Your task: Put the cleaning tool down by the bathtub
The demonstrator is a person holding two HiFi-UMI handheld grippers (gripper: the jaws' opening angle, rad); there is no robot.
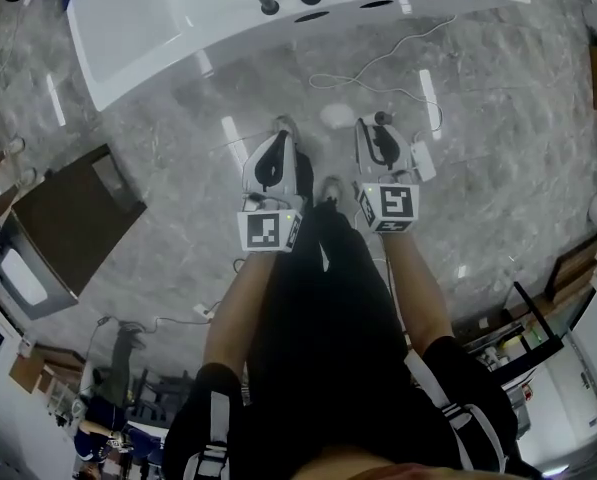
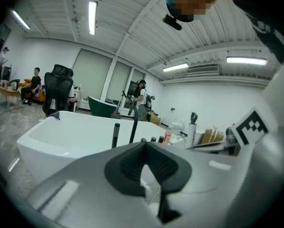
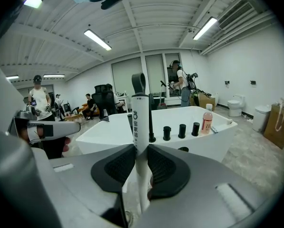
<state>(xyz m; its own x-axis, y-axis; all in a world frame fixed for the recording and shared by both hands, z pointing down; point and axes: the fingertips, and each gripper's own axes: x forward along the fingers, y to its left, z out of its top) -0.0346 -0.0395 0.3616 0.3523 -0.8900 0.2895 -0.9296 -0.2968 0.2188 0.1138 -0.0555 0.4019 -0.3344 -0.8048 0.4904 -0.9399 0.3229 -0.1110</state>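
White tubular cleaning tool [image 3: 141, 122] (between ribbed fingers [image 3: 121, 167])

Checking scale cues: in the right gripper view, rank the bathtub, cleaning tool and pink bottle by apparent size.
1. bathtub
2. cleaning tool, inflated by nearness to the camera
3. pink bottle

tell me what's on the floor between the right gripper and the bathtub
Grey floor with a loose white cable lying across it; the head view shows it.
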